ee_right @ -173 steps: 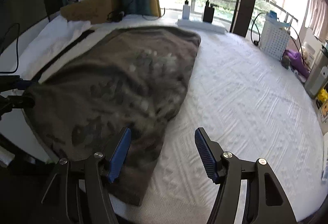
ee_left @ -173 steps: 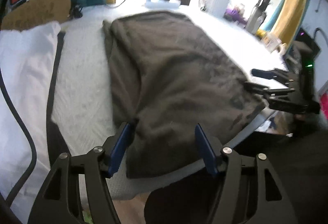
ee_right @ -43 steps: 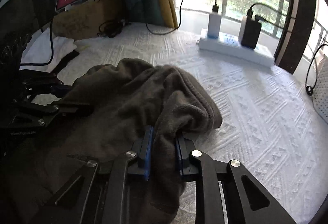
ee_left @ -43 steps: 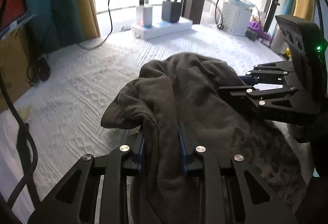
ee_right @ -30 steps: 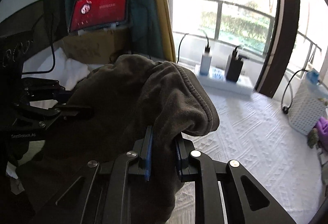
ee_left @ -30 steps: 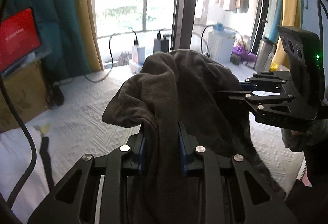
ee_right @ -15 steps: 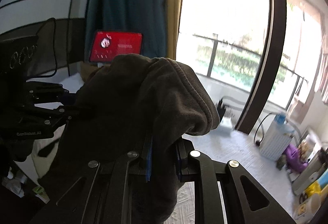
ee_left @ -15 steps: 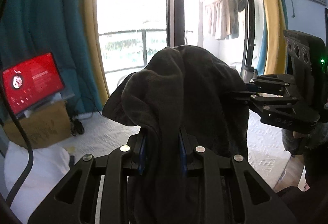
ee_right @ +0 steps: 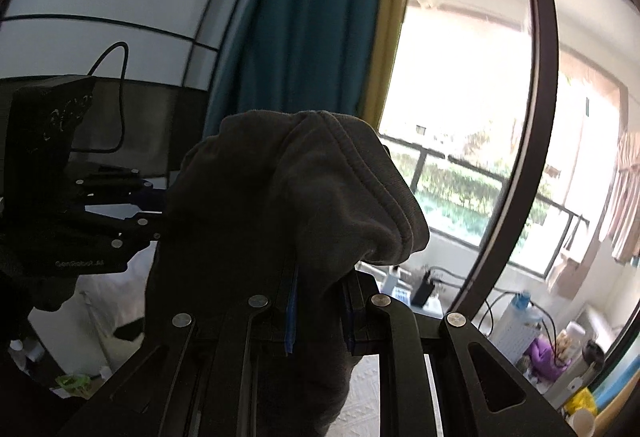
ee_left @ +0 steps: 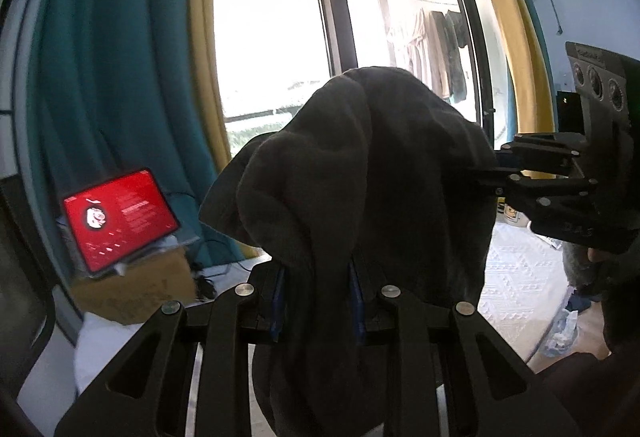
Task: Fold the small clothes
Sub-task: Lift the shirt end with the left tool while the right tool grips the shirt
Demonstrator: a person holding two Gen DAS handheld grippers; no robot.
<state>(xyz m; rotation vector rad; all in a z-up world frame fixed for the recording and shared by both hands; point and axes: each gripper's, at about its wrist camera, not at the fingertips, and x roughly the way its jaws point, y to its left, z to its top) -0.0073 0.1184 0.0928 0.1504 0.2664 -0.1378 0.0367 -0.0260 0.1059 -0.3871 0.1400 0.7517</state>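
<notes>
- the left gripper (ee_left: 318,297) is clamped on a bunched fold of the dark garment (ee_left: 360,177); cloth fills the gap between its blue pads and spills over the top.
- the right gripper (ee_right: 320,311) is likewise closed on another part of the garment, a hemmed edge curling over its right finger.
- the garment hangs in the air between the two grippers, draping down below both.
- in the left view the right gripper sits at the right, its tips buried in the cloth.
- behind: a teal curtain (ee_left: 100,77), a bright window (ee_left: 272,37), a red screen (ee_left: 120,215) on a cardboard box (ee_left: 136,293), a white textured bed (ee_left: 520,269) below.
</notes>
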